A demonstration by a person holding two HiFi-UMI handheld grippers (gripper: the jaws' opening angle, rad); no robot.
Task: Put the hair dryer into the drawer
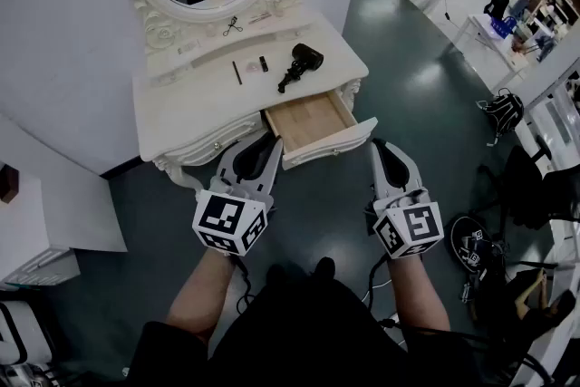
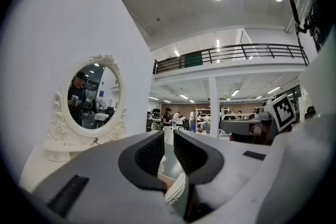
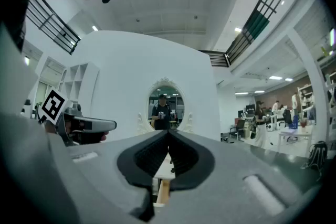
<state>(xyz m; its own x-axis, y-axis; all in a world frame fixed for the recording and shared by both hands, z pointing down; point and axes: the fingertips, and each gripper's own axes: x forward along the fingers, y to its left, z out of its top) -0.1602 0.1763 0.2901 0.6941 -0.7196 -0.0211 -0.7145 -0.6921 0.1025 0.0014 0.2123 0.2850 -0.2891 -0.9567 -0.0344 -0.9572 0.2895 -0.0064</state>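
Well beyond the left tool (image 1: 256,149), hair dryer (image 1: 302,63) atop the vanity (image 1: 181,104).

Bright overhead lighting; edges fisheye-warped, perhaps slightly soft.

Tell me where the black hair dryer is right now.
In the head view, the black hair dryer lies on the right part of the white dressing table, just behind the open wooden drawer.

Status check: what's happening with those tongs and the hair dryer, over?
Left tongs and right tongs shut, empty, in front of the drawer. Hair dryer lying on the dressing table, untouched. Drawer open, empty; nothing blocks it.
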